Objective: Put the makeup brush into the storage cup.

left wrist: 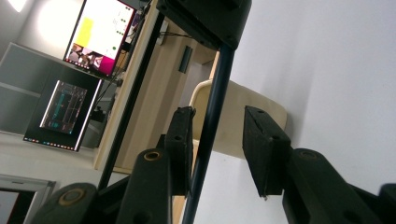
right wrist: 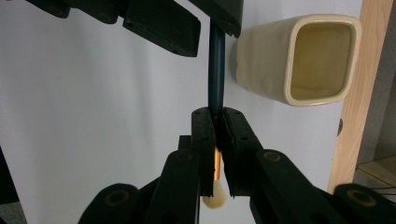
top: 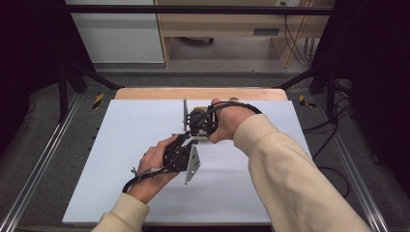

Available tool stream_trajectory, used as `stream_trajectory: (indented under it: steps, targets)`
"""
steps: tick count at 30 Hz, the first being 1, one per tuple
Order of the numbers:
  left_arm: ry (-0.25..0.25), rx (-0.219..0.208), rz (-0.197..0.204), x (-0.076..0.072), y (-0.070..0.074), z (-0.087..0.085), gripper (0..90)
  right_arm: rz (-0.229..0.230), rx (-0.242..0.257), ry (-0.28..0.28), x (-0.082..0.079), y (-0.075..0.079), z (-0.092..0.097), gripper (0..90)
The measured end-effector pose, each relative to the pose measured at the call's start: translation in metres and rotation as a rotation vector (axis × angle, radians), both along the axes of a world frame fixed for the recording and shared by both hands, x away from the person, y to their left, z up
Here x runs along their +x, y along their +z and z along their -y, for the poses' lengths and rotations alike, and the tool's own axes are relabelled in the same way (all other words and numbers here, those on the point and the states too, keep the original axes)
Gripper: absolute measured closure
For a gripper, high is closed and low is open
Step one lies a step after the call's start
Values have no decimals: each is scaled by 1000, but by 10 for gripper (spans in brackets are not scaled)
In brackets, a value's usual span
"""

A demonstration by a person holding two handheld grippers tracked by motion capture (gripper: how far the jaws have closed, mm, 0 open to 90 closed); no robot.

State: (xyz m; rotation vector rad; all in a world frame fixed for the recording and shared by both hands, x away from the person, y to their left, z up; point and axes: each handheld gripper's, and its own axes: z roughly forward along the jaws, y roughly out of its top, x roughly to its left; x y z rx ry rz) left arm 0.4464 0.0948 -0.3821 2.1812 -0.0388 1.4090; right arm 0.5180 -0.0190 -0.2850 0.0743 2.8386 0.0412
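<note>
Up close, the right gripper view shows a cream ceramic holder (right wrist: pixel 299 58), squarish with rounded corners, lying on its side on the white table sheet (right wrist: pixel 93 116); its mouth faces the camera. What shows of the inside is bare cream wall. It sits near the wooden table edge (right wrist: pixel 355 116).

Task thing: a brush with a dark blue handle (right wrist: pixel 215 74), a gold ferrule and a pale tuft at the near end. In the right gripper view it runs straight up between the jaws, just beside the holder, apart from it.

Right gripper (right wrist: pixel 215 114): jaws clamped on the brush at the ferrule end, pads pressing both sides, tuft poking out below.

Left gripper (left wrist: pixel 217 135): jaws part open. The same blue handle (left wrist: pixel 210 140) passes between them, close against the inner face of one finger (left wrist: pixel 181 140); a clear gap stands to the other. Contact on the near side cannot be told. No grip.

From the high view, both hands meet mid-table, left gripper (top: pixel 186 145) nearer the person, right gripper (top: pixel 196 125) beyond it, cream sleeves on both arms.
</note>
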Motion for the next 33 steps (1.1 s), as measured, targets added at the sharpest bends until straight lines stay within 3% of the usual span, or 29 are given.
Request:
stream_trajectory:
  steps: [10, 20, 21, 25, 33]
  targets:
    - [-5, 12, 7, -1, 1, 2, 774, -16, -2, 12, -1, -2, -3, 840]
    - [-8, 23, 20, -2, -2, 2, 802, -23, 0, 11, -2, -2, -4, 840]
    - [-11, 12, 8, -1, -2, 1, 801, -24, -1, 11, -2, -2, -3, 840]
    - [-13, 33, 31, -2, -3, 3, 803, -25, -2, 10, -2, -1, -4, 840]
    - [-17, 61, 35, -3, -5, 4, 822, -28, -4, 16, -3, -3, -5, 840]
